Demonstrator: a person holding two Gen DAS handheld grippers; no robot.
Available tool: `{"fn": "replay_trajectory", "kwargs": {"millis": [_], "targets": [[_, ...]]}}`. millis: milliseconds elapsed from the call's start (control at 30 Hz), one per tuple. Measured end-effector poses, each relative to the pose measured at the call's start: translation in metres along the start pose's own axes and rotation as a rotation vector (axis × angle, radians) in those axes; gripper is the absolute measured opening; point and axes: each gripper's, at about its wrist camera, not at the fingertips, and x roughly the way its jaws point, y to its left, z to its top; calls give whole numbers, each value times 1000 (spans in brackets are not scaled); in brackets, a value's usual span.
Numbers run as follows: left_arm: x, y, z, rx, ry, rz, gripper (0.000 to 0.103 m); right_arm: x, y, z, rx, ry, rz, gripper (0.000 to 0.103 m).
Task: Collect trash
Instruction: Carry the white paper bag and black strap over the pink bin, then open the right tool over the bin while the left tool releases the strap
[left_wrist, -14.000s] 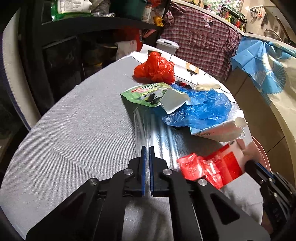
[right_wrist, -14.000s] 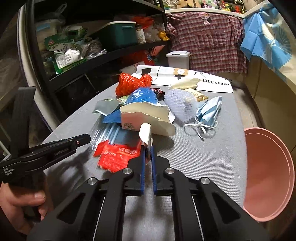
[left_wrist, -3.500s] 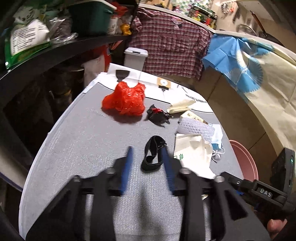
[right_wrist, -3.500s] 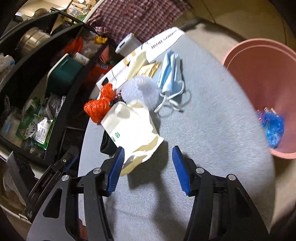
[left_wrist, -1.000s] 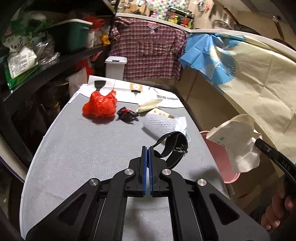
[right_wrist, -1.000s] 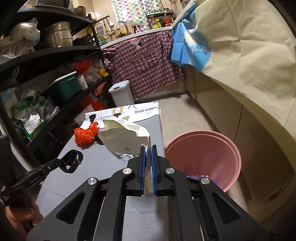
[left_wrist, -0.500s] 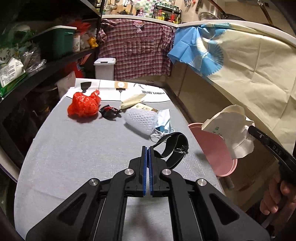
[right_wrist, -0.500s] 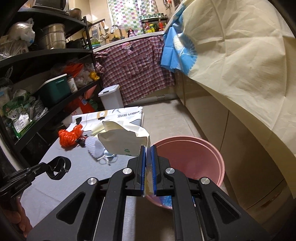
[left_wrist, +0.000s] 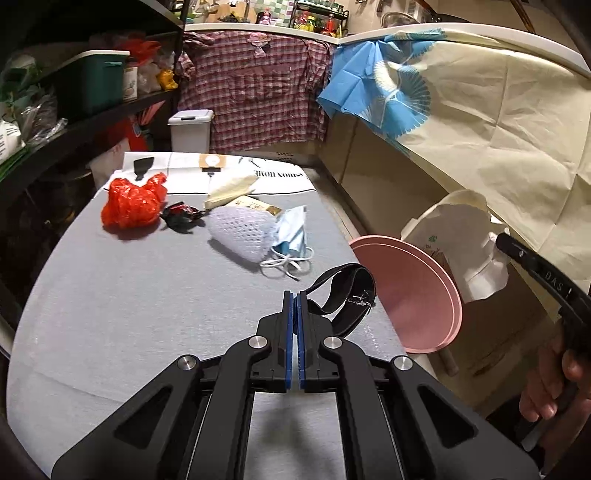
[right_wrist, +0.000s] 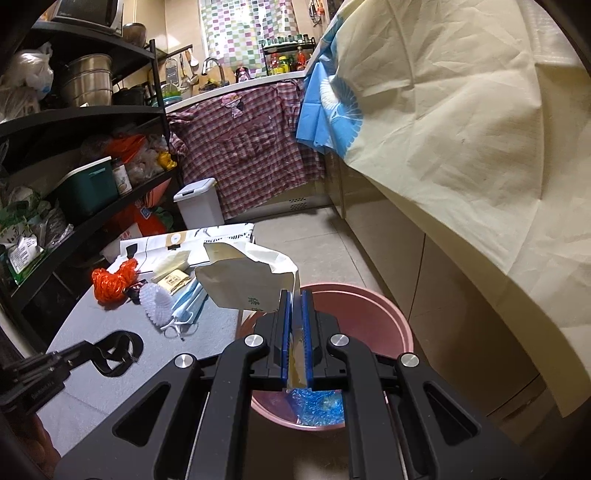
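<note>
On the grey cloth-covered table (left_wrist: 122, 295), the crumpled red plastic bag (left_wrist: 131, 203) lies at about eleven o'clock, with the small black-and-red wrapper (left_wrist: 180, 214) just to its right and the white foam net sleeve (left_wrist: 242, 234) beyond that, touching the light blue face mask (left_wrist: 293, 236) on its right. Behind these, at twelve o'clock, sit the cream folded paper (left_wrist: 231, 188) and the white printed sheet (left_wrist: 221, 171). The round pink plastic bin (right_wrist: 369, 317) stands off the table's edge at three o'clock, with crumpled blue plastic (right_wrist: 317, 404) in it.
</note>
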Motion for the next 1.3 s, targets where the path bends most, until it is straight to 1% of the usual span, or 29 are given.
{"fn": "replay_trajectory", "kwargs": {"millis": [200, 400, 600, 800, 900, 1100, 1300], "targets": [[3, -15, 8, 7, -10, -24, 2, -2, -5, 8, -1, -9, -5, 7], [12, -31, 8, 29, -3, -44, 2, 2, -16, 14, 15, -10, -24, 7], [27, -41, 9, 23, 22, -69, 2, 18, -27, 16, 30, 12, -46, 7], [40, -65, 19, 56, 19, -117, 2, 32, -31, 14, 37, 32, -64, 7], [52, -80, 25, 79, 24, -138, 2, 40, -36, 15, 47, 43, -76, 7], [86, -108, 26, 136, 71, -165, 2, 59, -42, 16, 33, 68, -101, 7], [110, -121, 25, 134, 103, -182, 2, 82, -42, 11, 25, 102, -111, 7]]}}
